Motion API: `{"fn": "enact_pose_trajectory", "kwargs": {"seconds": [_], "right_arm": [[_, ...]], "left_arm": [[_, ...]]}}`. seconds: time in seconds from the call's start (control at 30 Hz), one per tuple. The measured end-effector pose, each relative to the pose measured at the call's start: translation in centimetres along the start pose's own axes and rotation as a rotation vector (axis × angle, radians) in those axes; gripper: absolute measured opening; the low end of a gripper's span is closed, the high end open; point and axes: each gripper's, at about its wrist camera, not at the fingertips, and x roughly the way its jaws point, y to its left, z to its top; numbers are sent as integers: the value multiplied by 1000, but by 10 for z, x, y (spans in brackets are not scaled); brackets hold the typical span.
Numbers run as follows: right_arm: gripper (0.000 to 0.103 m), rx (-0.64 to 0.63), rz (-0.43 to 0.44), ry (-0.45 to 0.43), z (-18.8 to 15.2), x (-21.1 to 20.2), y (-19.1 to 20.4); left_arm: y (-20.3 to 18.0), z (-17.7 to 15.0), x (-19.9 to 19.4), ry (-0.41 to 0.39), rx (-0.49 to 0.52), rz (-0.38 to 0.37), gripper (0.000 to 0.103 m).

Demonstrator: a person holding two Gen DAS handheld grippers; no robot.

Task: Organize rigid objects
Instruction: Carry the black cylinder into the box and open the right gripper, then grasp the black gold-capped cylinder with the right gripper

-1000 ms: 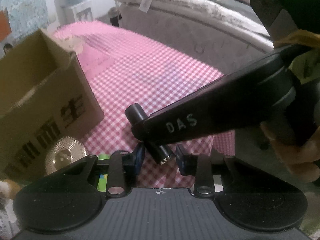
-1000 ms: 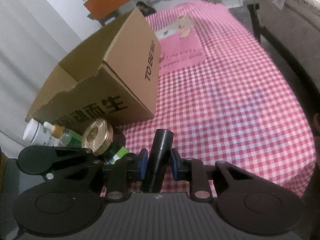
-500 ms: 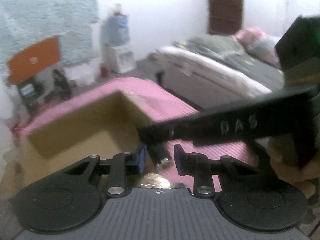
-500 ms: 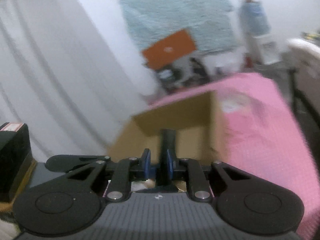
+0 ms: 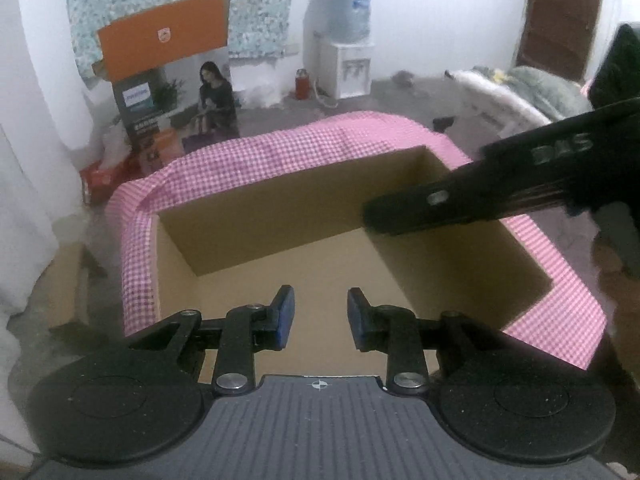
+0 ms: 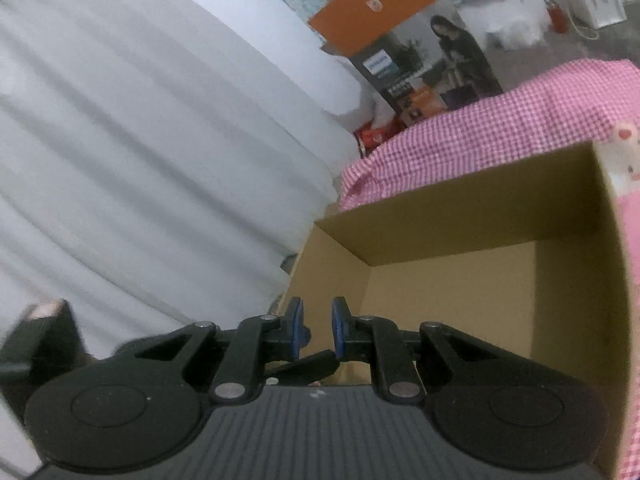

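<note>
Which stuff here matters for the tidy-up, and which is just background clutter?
Job: cardboard box; left gripper, open, empty; right gripper, shut, empty.
Lying about: orange-topped carton; water dispenser; red bottle; bed; checked cloth.

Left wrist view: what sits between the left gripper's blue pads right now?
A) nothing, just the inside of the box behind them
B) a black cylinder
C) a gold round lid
A: the left gripper has its blue pads apart with nothing between them. Only the bare inside of the open brown cardboard box shows through the gap.
</note>
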Motion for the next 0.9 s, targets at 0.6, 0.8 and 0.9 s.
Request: {"fn": "enact_pose_trajectory", "kwargs": {"seconds": [0.6, 0.8, 0.9], "right_arm": [[64, -94, -236, 86, -152, -92, -13], [61, 9, -242, 121, -176, -92, -39], [56, 20, -213, 135, -194, -90, -42]], "left_arm": [[-67, -98, -13, 128, 94, -291, 45], [-79, -118, 0, 188, 71, -356, 45], [-91, -126, 8, 215, 103, -401, 44]]}}
